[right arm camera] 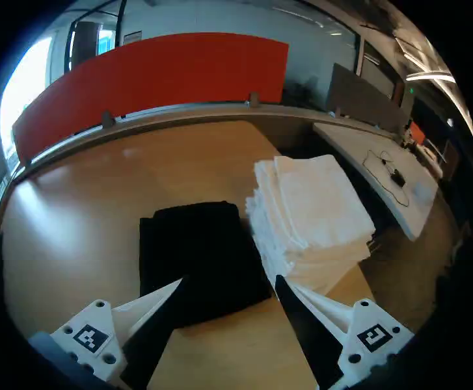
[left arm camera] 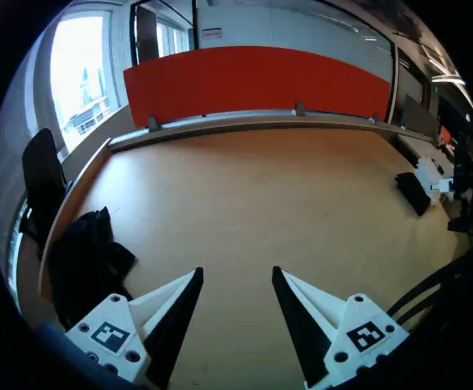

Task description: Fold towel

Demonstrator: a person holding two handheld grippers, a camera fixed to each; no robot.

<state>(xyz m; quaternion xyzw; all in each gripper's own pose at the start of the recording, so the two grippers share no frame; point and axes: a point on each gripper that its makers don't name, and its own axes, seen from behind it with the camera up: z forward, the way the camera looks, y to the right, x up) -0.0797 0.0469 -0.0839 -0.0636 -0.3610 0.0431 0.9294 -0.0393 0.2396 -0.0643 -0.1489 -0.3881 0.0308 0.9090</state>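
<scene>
Two grippers are under my control, and both have their jaws spread wide with nothing between them.

In the left gripper view, a dark office chair stands at the far left, beyond the edge of the desk. Just right of it, a crumpled heap of black cloth lies on the wood near the left corner. The left gripper hovers over bare desktop to the right of that heap, apart from it. An orange partition runs along the far edge. Far to the right, a flat dark item lies near the desk's right edge; I cannot tell what it is.

In the right gripper view, the black towel lies folded flat on the desk as a neat rectangle. Its near edge sits between the tips of the right gripper; I cannot tell whether they touch it. Just beside it on the right, a tall stack of folded white towels stands at the desk's right edge. Farther right, a second, paler desk carries a dark cable.
</scene>
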